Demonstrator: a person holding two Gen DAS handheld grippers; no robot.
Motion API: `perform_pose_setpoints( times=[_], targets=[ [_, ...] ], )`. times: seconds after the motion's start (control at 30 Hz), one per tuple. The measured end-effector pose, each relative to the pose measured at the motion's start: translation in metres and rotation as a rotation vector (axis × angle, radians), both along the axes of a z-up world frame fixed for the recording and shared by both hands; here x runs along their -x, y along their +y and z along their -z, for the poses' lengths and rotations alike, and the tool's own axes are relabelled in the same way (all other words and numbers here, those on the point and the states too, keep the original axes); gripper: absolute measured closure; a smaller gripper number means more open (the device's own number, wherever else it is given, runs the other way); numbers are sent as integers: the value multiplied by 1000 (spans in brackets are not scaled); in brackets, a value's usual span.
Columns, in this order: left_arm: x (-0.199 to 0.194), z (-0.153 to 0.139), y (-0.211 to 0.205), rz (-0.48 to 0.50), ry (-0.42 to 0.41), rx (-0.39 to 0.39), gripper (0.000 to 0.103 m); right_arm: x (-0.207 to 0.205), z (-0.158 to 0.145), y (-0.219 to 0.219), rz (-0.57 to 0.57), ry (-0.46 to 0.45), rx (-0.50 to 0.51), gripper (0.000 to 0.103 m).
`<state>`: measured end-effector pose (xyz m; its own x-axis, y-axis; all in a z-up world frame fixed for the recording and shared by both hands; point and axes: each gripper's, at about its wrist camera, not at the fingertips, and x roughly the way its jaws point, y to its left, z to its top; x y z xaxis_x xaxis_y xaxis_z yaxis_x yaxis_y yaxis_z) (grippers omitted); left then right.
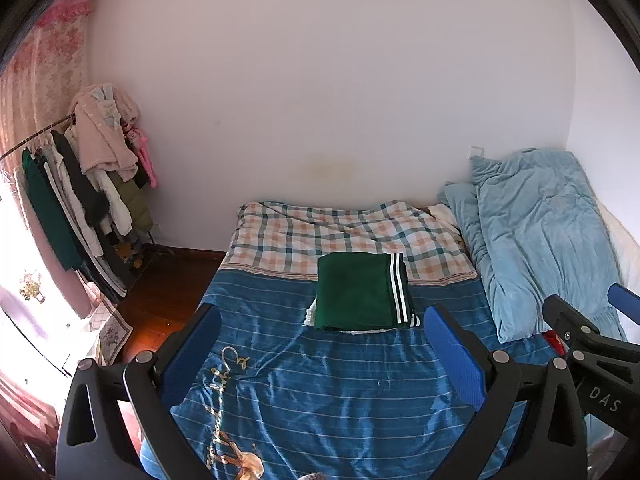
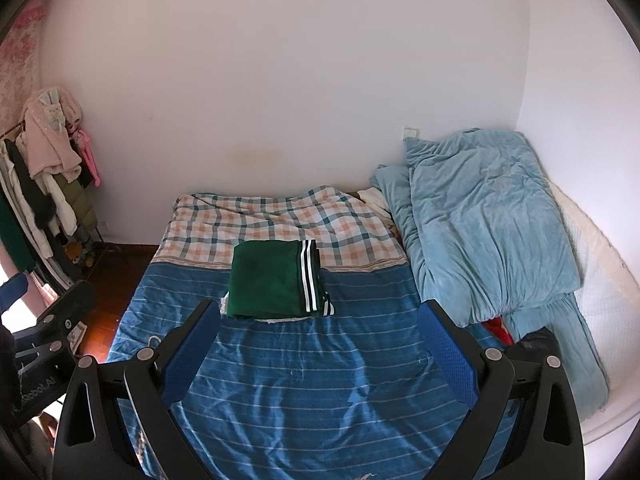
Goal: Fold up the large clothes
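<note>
1. My left gripper (image 1: 322, 334) is level above the bed (image 1: 340, 392), fingers spread wide, holding nothing.
2. My right gripper (image 2: 320, 330) is alongside it, likewise spread and empty.
3. The folded green garment (image 1: 360, 290) lies ahead of both, beyond the fingertips, untouched.

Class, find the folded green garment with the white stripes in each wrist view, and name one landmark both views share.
Left wrist: folded green garment lies centre, right of middle.
Right wrist: it lies centre, left of middle.
Shared landmark: the light blue quilt at right.
</note>
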<state>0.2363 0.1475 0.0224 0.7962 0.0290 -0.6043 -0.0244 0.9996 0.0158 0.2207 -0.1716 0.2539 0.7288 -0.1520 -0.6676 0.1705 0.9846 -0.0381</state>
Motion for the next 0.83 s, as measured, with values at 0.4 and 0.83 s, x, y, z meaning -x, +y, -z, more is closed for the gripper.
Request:
perform_pose_setpoints(
  times=[0.4, 0.83],
  targets=[
    [0, 0, 3, -5, -2, -1, 0, -18, 1, 0, -13, -2, 0, 3],
    [-1, -2, 7, -10, -10, 7, 0, -16, 2, 0, -13, -5, 0, 2]
  ],
)
